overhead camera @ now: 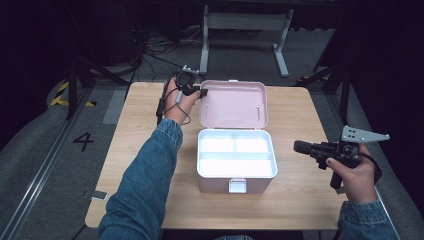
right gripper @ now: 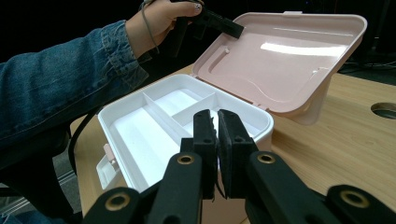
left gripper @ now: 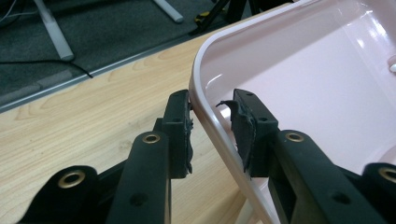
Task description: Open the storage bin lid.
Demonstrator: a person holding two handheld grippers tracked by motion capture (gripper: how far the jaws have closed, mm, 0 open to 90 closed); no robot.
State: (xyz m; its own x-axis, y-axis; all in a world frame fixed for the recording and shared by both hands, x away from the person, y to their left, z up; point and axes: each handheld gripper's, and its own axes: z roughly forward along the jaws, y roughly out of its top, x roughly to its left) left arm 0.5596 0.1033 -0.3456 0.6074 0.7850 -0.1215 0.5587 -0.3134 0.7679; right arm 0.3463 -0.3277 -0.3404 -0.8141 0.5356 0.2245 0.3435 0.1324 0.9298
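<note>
Dark floor and cable clutter surround my wooden desk (overhead camera: pixel 140 125), which carries one pink box (overhead camera: pixel 235 175) near its middle. From the high view I judge the work to be about that box's lid (overhead camera: pixel 234 104): it stands swung back on its hinge at the far side, past upright and leaning away, so the box is fully open. Whether I am finishing the opening or starting to close it, I cannot tell from this moment alone.

Inside, the white tray (right gripper: pixel 154 126) has one long compartment at the front and two smaller ones behind, all bare as far as I can see. The front latch (overhead camera: pixel 237 186) hangs free.

My left gripper (overhead camera: pixel 196 93) is at the lid's far left corner. In the left gripper view its pads (left gripper: pixel 180 130) straddle the lid's rim (left gripper: pixel 205 112), one outside and one inside; the outer pad touches the rim, while the inner one seems a little off it, so the grip looks loose rather than clamped. My right gripper (overhead camera: pixel 301 147) is off to the right of the box, held above the desk, its jaws pressed together on nothing.

What remains, I'd say, depends on the lid: it is the one part in hand.
</note>
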